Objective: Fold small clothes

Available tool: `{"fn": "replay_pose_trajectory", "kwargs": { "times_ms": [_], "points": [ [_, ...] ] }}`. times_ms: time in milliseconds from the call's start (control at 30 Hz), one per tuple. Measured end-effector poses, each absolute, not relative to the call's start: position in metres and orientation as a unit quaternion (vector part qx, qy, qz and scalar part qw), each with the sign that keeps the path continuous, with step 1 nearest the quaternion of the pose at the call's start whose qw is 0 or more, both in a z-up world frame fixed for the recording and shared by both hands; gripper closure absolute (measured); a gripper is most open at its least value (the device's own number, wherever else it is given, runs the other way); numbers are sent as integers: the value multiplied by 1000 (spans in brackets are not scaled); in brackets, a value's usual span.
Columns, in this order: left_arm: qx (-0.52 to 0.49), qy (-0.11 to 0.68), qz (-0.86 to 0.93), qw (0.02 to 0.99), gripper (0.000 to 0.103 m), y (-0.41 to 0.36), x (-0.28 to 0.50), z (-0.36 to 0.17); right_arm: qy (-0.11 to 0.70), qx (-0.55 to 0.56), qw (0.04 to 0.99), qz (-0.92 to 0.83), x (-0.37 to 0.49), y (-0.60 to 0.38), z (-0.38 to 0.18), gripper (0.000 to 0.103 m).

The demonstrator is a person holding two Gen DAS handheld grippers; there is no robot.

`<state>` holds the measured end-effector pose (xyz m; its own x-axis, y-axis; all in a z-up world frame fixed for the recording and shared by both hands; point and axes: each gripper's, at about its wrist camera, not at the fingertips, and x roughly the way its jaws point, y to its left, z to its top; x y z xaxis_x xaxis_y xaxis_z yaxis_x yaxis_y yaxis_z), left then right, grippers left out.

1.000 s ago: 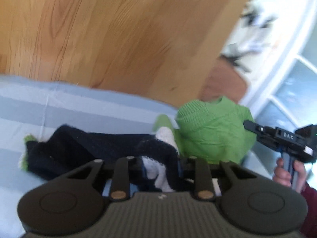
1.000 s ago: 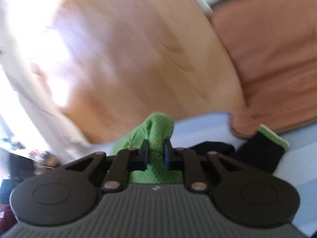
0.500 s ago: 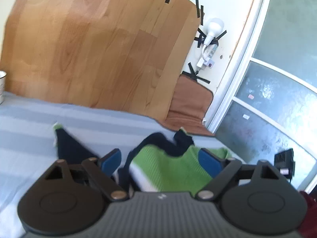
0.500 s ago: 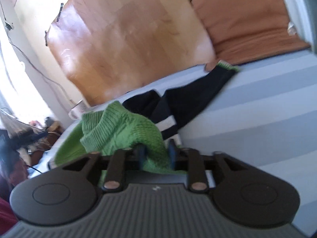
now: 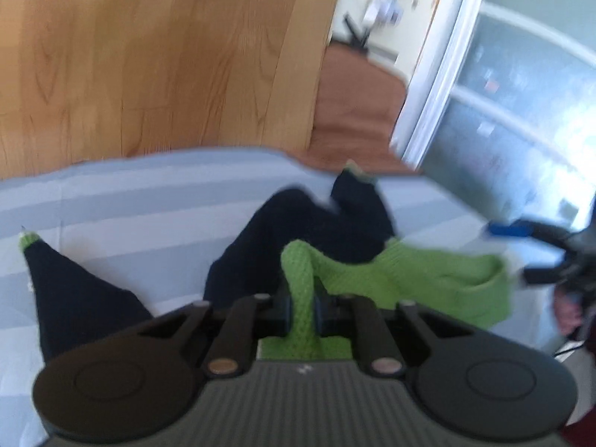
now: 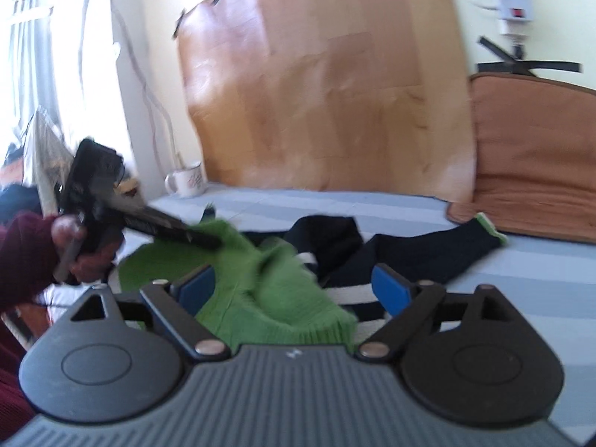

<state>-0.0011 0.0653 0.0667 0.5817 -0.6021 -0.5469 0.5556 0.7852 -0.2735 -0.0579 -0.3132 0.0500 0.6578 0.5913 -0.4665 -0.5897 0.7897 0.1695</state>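
A small knit sweater with a green body and navy sleeves lies crumpled on the blue striped sheet. My left gripper is shut on a green ribbed edge of the sweater. My right gripper is open just above the green knit, holding nothing; a navy sleeve stretches to the right. The left gripper shows in the right wrist view on the sweater's far side; the right gripper shows blurred in the left wrist view.
A wood-grain board leans on the wall behind the sheet. A brown cushion lies at the back right. A white mug stands at the back left. A glass door is to the right.
My left gripper was open half a second ago and has shut on the green edge. My right gripper was shut on the green knit and has opened, letting it go.
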Motion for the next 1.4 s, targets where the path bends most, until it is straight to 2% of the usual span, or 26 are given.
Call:
{"fn": "replay_pose_trajectory", "kwargs": {
  "times_ms": [67,200,233,300,367,467,600,700,867,967,1067,1167,1267,1367,1400],
  "points": [
    [-51,290,-323,899,93,80,-26,82,288,-8,897,336,-55,-305,39,20],
    [-69,213,-317,922,93,104,-82,117,292,3,894,339,-58,-311,26,20],
    [-65,198,-312,927,93,106,-93,124,293,14,893,342,-57,-313,24,24],
    [-63,179,-300,935,93,107,-109,135,290,30,894,340,-57,-313,26,74],
    [-74,168,-290,939,93,106,-118,143,250,15,915,318,-66,-303,42,86],
    [-99,136,-274,947,94,102,-125,169,150,-34,949,274,-86,-289,89,91],
    [-141,39,-264,953,94,109,-143,236,-13,-71,966,248,-119,-276,191,92],
    [-167,-59,-260,949,94,121,-172,291,-101,-87,960,246,-145,-267,264,92],
    [-163,-173,-237,942,93,122,-216,372,-177,-130,949,228,-178,-248,359,92],
    [-136,-206,-208,947,92,120,-224,400,-180,-147,948,216,-174,-243,388,92],
    [-122,-199,-185,955,92,114,-213,404,-138,-141,955,219,-133,-244,371,91],
    [-113,-170,-111,972,92,102,-180,378,-56,-111,965,231,-76,-250,318,91],
    [-136,-89,-62,985,92,104,-129,322,28,-75,971,227,-7,-247,236,91],
    [-169,26,-13,985,92,107,-62,236,114,-90,971,192,79,-225,142,89],
    [-183,64,-4,981,92,111,-44,210,149,-108,967,177,104,-220,105,80]
  ]
}}
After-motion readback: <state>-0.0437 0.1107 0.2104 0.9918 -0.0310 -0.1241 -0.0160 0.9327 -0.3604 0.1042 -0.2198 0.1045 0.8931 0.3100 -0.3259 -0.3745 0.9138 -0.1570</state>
